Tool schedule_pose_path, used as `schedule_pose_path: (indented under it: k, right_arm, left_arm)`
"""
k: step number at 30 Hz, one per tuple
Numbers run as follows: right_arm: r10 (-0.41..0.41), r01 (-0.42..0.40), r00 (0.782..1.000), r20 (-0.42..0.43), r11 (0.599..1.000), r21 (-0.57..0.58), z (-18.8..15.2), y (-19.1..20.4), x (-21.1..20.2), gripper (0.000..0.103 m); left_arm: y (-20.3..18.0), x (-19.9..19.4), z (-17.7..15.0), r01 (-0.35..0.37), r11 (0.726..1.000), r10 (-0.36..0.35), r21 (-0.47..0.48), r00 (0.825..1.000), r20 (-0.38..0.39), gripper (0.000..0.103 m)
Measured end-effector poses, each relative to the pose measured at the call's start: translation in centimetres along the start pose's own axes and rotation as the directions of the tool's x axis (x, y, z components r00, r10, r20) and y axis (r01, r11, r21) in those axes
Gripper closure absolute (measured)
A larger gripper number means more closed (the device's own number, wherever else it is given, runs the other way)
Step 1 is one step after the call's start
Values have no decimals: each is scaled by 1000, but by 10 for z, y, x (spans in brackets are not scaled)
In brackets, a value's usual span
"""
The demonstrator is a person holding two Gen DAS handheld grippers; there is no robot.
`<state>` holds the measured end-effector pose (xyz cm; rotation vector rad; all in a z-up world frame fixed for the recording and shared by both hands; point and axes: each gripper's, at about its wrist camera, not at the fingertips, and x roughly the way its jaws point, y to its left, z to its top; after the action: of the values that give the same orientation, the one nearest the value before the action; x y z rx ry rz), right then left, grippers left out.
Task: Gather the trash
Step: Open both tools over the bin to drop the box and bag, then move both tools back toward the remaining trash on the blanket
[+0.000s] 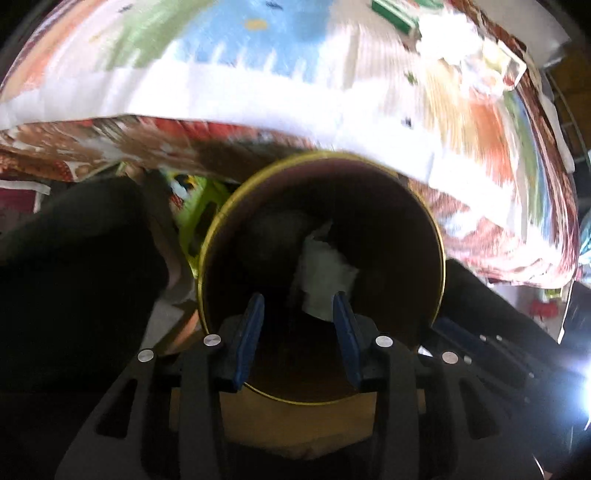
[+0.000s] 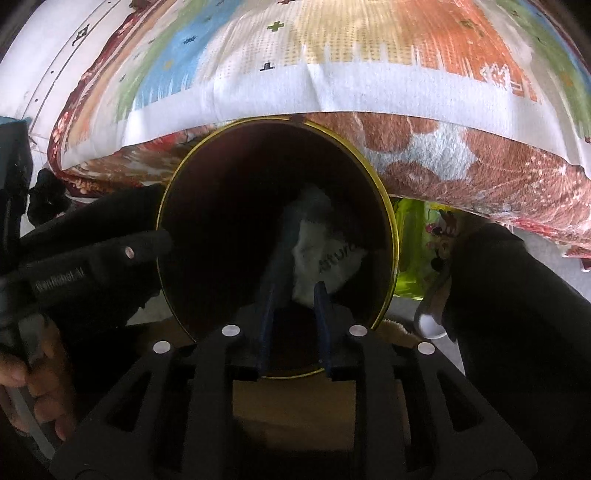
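Basically both claws point steeply down over the same round bin (image 1: 321, 280), dark inside with a gold rim, standing on the floor against the near edge of the bed (image 1: 258, 74).

- Left claw (image 1: 299, 314): blue fingers (image 1: 251, 325) parted, nothing between the pads, so released. Crumpled white paper (image 1: 325, 280) lies below and just past the tips, down inside the bin, a little right of the claw's centre line.
- Right claw (image 2: 295, 314): jaws narrower but also apart, pads not pressing on anything, so released. From this side the same white wad (image 2: 325, 266), with some printed letters on it, lies straight ahead of the tips and slightly right, inside the bin.
- Left claw's body enters the right wrist view from the left edge, right at the bin rim. Claws are close together over one opening.

My read: the drop is done for this load and the paper is already in the bin, not gripped. More trash, white scraps and a green packet (image 1: 391, 14), shows on the far right of the bed in the left wrist view. Blurred, so I can't tell which hand is nearer.

Next move is likely straight up out of the bin mouth, then away towards the bed. Watch the rim.
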<state>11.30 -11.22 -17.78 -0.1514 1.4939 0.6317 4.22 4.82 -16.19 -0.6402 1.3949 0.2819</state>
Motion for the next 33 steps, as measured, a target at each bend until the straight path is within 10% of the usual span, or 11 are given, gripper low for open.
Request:
schedule_pose_path:
  k: [33]
  right_arm:
    - [-77,101,930,359,994,-49,49,-8,-108,31]
  left_arm:
    - [-28,-90,57,-39,986,-20,162,939,344,24]
